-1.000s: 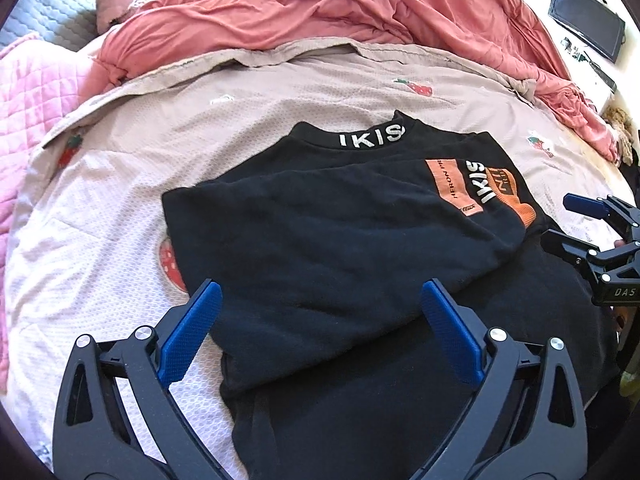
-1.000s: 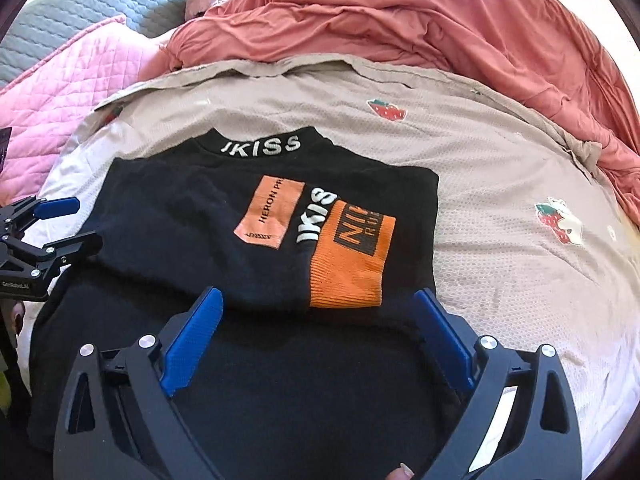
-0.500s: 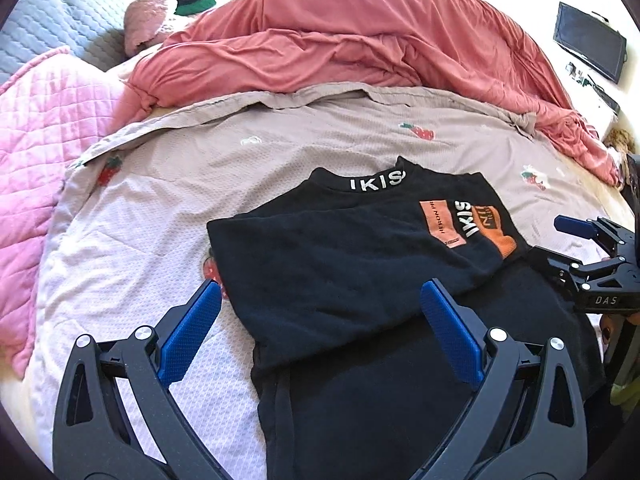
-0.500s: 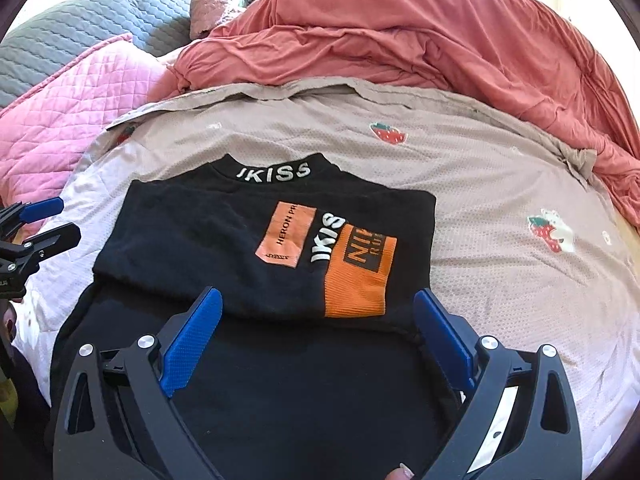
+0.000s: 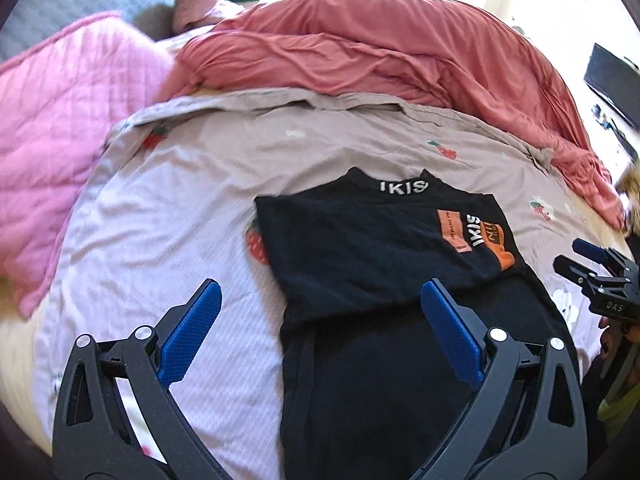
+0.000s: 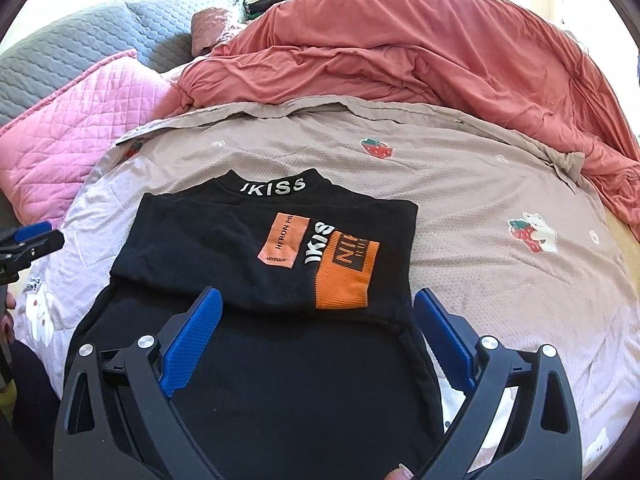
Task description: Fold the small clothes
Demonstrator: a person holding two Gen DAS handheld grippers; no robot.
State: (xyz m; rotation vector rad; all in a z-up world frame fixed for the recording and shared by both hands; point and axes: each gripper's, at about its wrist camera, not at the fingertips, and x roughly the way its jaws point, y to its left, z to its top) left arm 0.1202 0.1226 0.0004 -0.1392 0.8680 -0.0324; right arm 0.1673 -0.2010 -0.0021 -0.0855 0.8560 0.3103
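A black shirt (image 5: pixel 372 248) (image 6: pixel 248 240) with orange patches and white lettering lies flat on the beige strawberry-print sheet (image 5: pixel 180 200) (image 6: pixel 480 200). Both sleeves are folded across its chest, and an orange cuff (image 6: pixel 346 276) lies on top. My left gripper (image 5: pixel 320 308) hovers open above the shirt's left edge, holding nothing. My right gripper (image 6: pixel 318 320) hovers open over the lower body of the shirt, also empty. Each gripper appears at the edge of the other's view: the right gripper (image 5: pixel 592 268) at right, the left gripper (image 6: pixel 32 240) at left.
A rumpled coral duvet (image 5: pixel 380 48) (image 6: pixel 420 52) is heaped across the far side of the bed. A pink quilted blanket (image 5: pixel 52 140) (image 6: pixel 80 120) lies at the left, with a grey headboard (image 6: pixel 72 48) behind it. A dark screen (image 5: pixel 612 80) stands at far right.
Both grippers have pulled back and up from the shirt, so it looks smaller and farther. The left gripper also shifted left, off the shirt's middle. The shirt has not moved.
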